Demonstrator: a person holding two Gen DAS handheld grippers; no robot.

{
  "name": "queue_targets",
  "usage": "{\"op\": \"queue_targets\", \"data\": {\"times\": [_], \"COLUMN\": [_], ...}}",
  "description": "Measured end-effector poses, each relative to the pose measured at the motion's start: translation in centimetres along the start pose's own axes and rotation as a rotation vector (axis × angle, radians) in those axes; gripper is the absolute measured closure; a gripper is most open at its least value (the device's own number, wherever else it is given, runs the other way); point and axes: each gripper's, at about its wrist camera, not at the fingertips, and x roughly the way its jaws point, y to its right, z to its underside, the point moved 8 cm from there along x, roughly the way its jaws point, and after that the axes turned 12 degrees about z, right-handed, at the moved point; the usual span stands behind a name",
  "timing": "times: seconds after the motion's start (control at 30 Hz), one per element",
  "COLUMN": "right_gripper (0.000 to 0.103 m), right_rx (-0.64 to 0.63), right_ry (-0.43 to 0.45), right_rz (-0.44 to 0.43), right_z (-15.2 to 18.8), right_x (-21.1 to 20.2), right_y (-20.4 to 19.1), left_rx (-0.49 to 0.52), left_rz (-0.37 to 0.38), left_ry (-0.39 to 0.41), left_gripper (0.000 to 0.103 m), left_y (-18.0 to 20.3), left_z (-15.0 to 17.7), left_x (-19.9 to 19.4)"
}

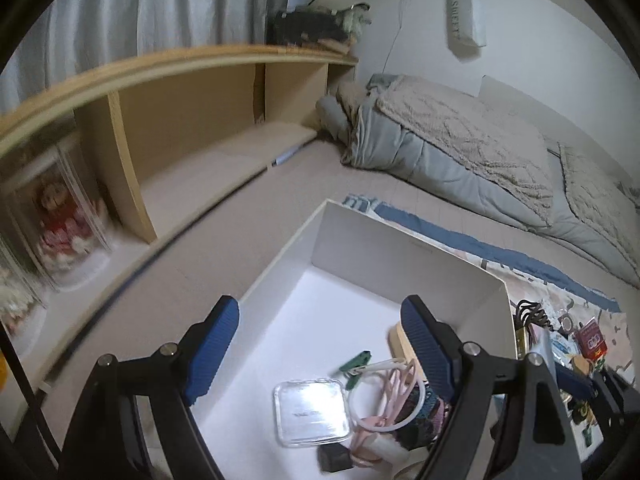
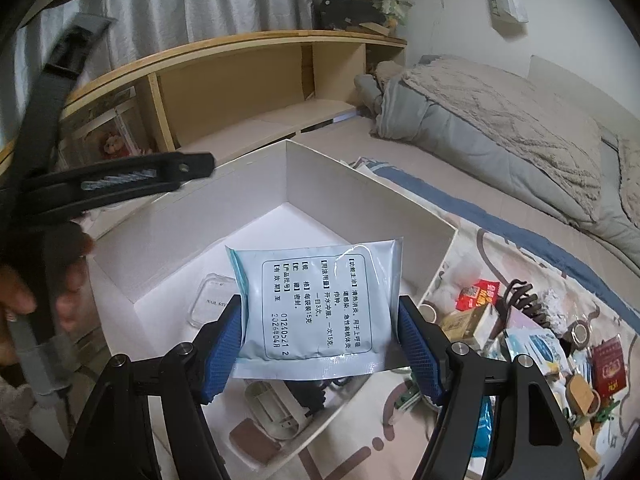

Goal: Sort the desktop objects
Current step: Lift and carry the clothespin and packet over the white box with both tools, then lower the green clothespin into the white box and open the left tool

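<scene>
Sachet [image 2: 310, 308]: pale blue foil packet, printed black text panel facing the camera, clamped by its two side edges between the blue pads [image 2: 228, 344] of the right gripper [image 2: 320, 344]. Held above the near part of the box, upright with a slight tilt.

Box [image 2: 352, 196]: white, open-topped, shallow card walls, set on a patterned mat [image 2: 488, 248] on the bed. Contents, left-wrist view: clear square case [image 1: 310, 412] lying flat on the floor of the box; green clip [image 1: 356, 362] just beside it; white ring [image 1: 380, 396] and pink looped cords [image 1: 396, 388] in a tangle at the near right corner; small dark block [image 1: 334, 458] at the near edge. A tan item behind the right pad, partly hidden.

Left gripper [image 1: 320, 348]: fingers spread wide apart, nothing between them, hovering over the box interior. In the right-wrist view its black frame [image 2: 116, 184] shows at far left with the person's hand [image 2: 44, 280] on the handle.

Unsorted pile, on the mat right of the box: red packet [image 2: 480, 294], black coiled clip [image 2: 520, 300], tape roll [image 2: 578, 334], dark red booklet [image 2: 608, 368], more blue sachets [image 2: 532, 346].

Surroundings: wooden shelf [image 1: 180, 92] along the far side, doll [image 1: 60, 224] in a clear case at its left end, grey-beige quilt [image 1: 460, 140] rolled against the wall, curtain [image 1: 140, 4] behind.
</scene>
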Motion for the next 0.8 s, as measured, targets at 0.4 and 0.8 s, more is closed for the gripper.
{"op": "queue_targets", "data": {"times": [0.4,0.8], "right_gripper": [0.029,0.029], "right_rx": [-0.008,0.085], "right_ry": [0.001,-0.143], "right_rz": [0.050,0.062], "right_z": [-3.2,-3.9], "right_x": [3.3,8.1], "right_y": [1.9,1.9], "left_rx": [0.041,0.077], "left_rz": [0.017,0.073], "left_ry": [0.021,0.085], "left_gripper": [0.020,0.019], "left_y": [0.4,2.0], "left_z": [-0.2,-1.3], "left_x": [-3.1,-4.8]}}
